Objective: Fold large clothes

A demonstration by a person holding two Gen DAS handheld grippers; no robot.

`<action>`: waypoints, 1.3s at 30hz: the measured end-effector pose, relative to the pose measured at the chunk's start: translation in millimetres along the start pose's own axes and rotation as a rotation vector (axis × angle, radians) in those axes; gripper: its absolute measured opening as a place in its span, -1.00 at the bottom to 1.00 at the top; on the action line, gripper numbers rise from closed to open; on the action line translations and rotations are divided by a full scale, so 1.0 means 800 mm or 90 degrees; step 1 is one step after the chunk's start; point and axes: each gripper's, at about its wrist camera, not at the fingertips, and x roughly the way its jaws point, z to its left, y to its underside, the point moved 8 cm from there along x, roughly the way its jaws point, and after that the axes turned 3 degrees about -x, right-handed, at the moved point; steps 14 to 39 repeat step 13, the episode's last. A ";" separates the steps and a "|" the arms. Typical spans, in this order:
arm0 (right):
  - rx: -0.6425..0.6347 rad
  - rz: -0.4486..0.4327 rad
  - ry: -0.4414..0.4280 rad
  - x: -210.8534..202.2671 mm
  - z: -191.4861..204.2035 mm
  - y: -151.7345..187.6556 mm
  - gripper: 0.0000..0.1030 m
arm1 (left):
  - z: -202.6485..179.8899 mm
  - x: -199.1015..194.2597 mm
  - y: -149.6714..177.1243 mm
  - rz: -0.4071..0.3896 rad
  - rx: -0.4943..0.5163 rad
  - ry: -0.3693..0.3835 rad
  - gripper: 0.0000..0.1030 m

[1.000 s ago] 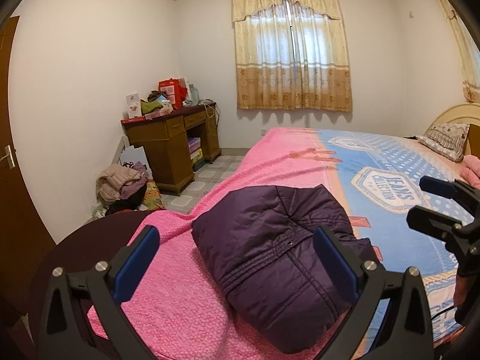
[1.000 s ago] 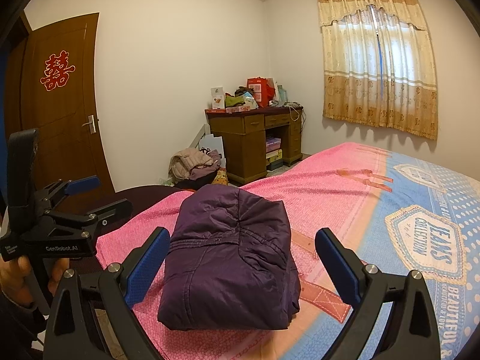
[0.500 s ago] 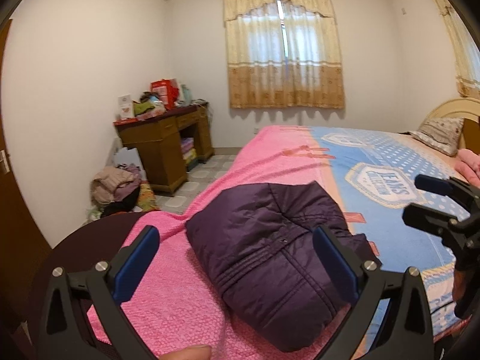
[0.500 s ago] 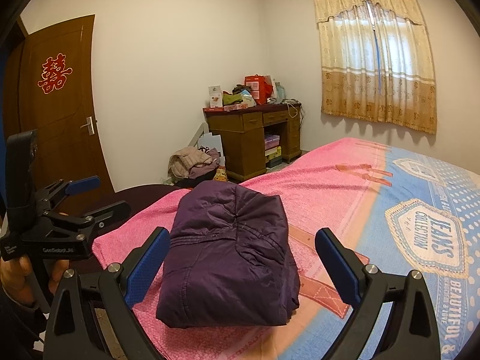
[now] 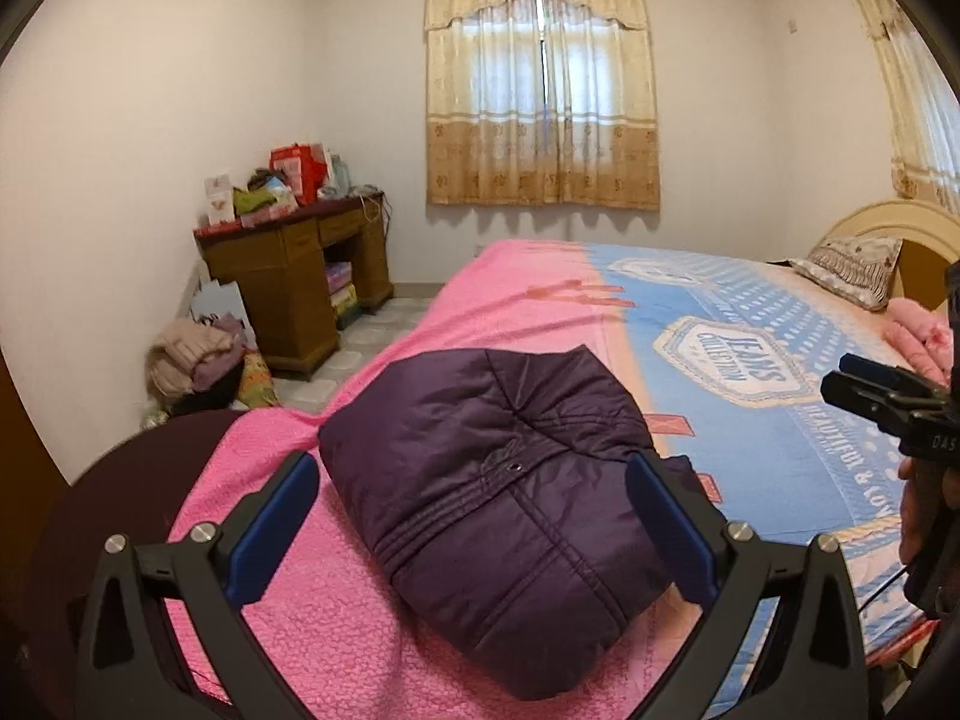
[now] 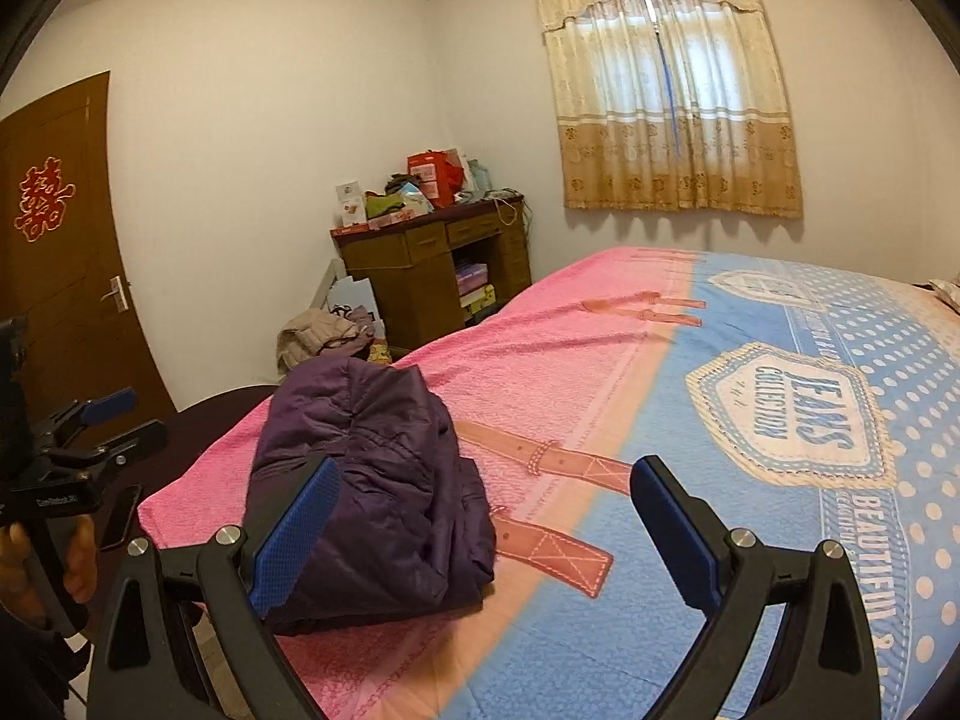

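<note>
A dark purple padded jacket (image 5: 498, 492) lies folded into a compact bundle on the pink end of the bed (image 5: 384, 648). The same jacket (image 6: 366, 480) sits left of centre in the right wrist view. My left gripper (image 5: 474, 534) hovers open just above and in front of the bundle, a finger on each side, holding nothing. My right gripper (image 6: 480, 528) is open and empty, its left finger (image 6: 294, 534) overlapping the jacket's near edge. Each gripper shows at the edge of the other's view, the right gripper (image 5: 888, 396) and the left gripper (image 6: 90, 426), held by hands.
The bed cover (image 6: 780, 420) turns blue with printed lettering to the right. A pillow (image 5: 852, 270) and pink cloth (image 5: 918, 336) lie near the headboard. A cluttered wooden desk (image 5: 288, 276), a clothes pile (image 5: 192, 354) on the floor and a brown door (image 6: 54, 276) stand left.
The right gripper has swung right, so the jacket now sits left of its fingers. The left gripper has shifted slightly, centring the jacket between its fingers. The jacket itself has not moved.
</note>
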 end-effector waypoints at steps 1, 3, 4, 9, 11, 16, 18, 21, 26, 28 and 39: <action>-0.008 -0.001 -0.003 -0.001 0.005 -0.001 0.89 | -0.004 -0.002 -0.001 -0.003 0.009 -0.005 1.00; -0.023 -0.001 -0.009 -0.002 0.013 0.000 0.89 | -0.009 -0.004 -0.001 -0.007 0.017 -0.009 1.00; -0.034 0.000 -0.009 -0.001 0.017 0.001 0.89 | -0.009 -0.004 -0.001 -0.007 0.016 -0.016 1.00; -0.056 0.001 -0.008 -0.001 0.029 0.004 0.89 | 0.002 -0.003 -0.002 -0.009 -0.005 -0.025 1.00; -0.054 0.002 -0.011 0.000 0.031 0.004 0.89 | 0.004 -0.003 -0.001 -0.017 0.009 -0.028 1.00; -0.054 0.002 -0.013 0.000 0.034 0.004 0.89 | 0.009 -0.006 -0.003 -0.033 0.013 -0.051 1.00; -0.054 0.002 -0.013 0.000 0.034 0.004 0.89 | 0.009 -0.006 -0.003 -0.033 0.013 -0.051 1.00; -0.054 0.002 -0.013 0.000 0.034 0.004 0.89 | 0.009 -0.006 -0.003 -0.033 0.013 -0.051 1.00; -0.054 0.002 -0.013 0.000 0.034 0.004 0.89 | 0.009 -0.006 -0.003 -0.033 0.013 -0.051 1.00; -0.054 0.002 -0.013 0.000 0.034 0.004 0.89 | 0.009 -0.006 -0.003 -0.033 0.013 -0.051 1.00; -0.054 0.002 -0.013 0.000 0.034 0.004 0.89 | 0.009 -0.006 -0.003 -0.033 0.013 -0.051 1.00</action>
